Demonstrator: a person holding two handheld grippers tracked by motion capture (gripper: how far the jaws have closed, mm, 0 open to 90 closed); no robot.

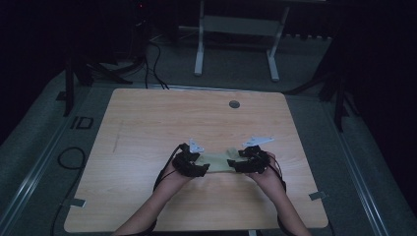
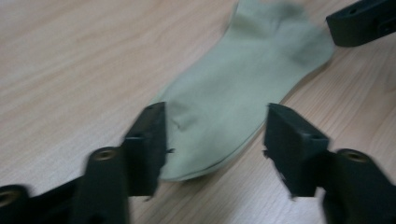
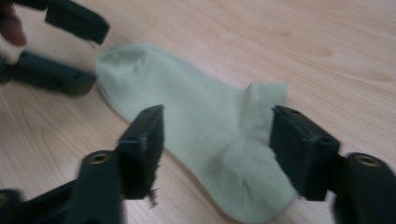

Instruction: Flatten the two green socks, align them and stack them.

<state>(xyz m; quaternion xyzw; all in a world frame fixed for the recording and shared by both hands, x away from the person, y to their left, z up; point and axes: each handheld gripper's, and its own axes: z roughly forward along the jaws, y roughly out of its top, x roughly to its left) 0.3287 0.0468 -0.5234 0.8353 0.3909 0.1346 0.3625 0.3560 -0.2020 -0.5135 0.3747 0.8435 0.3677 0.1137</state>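
Pale green sock lying flat on the wooden surface, stretched between the two grippers near the person's edge. Left hand-held gripper standing with jaws apart, straddling one end of the sock, pads clear of the fabric, nothing clamped. Right hand-held gripper likewise with jaws well apart over the opposite end, pads not pressing on the cloth. Left gripper also visible in the right gripper view at the far end of the sock, jaws parted there too. Judged step: release after laying the sock out flat, both ends let go, the sock resting smooth with only slight creasing near the heel. Next move, as judged, calls for lifting both grippers clear without snagging the fabric, or for a fresh pinch on one end should a fold be intended; thin cloth against the surface demands a low, shallow approach of the pads. Containers: none noted on the surface; nothing held in anything.
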